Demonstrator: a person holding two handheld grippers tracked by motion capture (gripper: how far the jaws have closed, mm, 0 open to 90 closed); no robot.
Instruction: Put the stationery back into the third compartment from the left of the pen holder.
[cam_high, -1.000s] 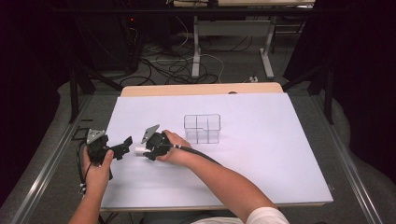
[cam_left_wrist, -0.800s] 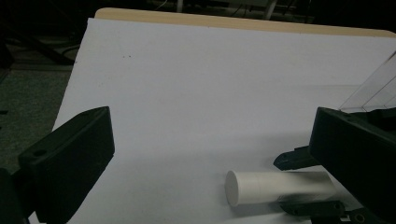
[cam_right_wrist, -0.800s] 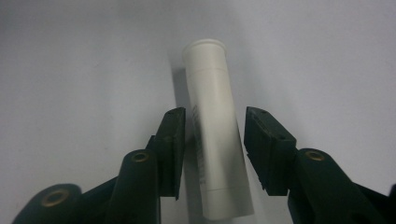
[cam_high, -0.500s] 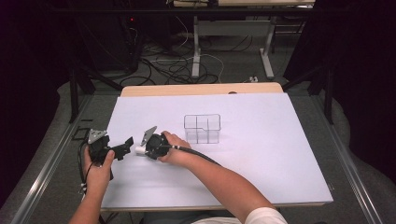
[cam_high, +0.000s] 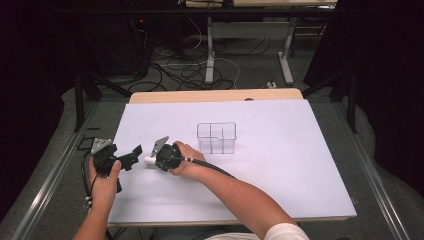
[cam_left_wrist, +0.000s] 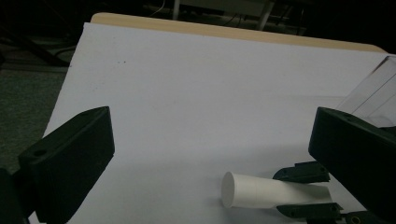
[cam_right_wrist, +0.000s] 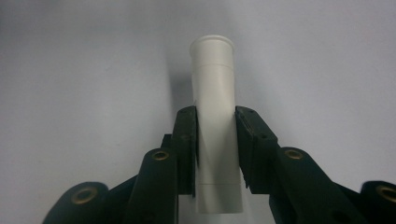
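The right gripper has just been closing and now clamps the white plastic tube between its pads. The left gripper stands wide open just ahead of the tube's free end, so a handover looks possible.

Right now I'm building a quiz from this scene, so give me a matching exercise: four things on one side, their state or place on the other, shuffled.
Things:
1. white tube
2. left gripper
3. clear divided box
4. right gripper

States:
A. jaws wide apart, nothing between them
B. clamped between two black jaws
C. stands alone near the middle of the white sheet
D. jaws just closed, pressing both sides of a tube

Pairs: 1-B, 2-A, 3-C, 4-D
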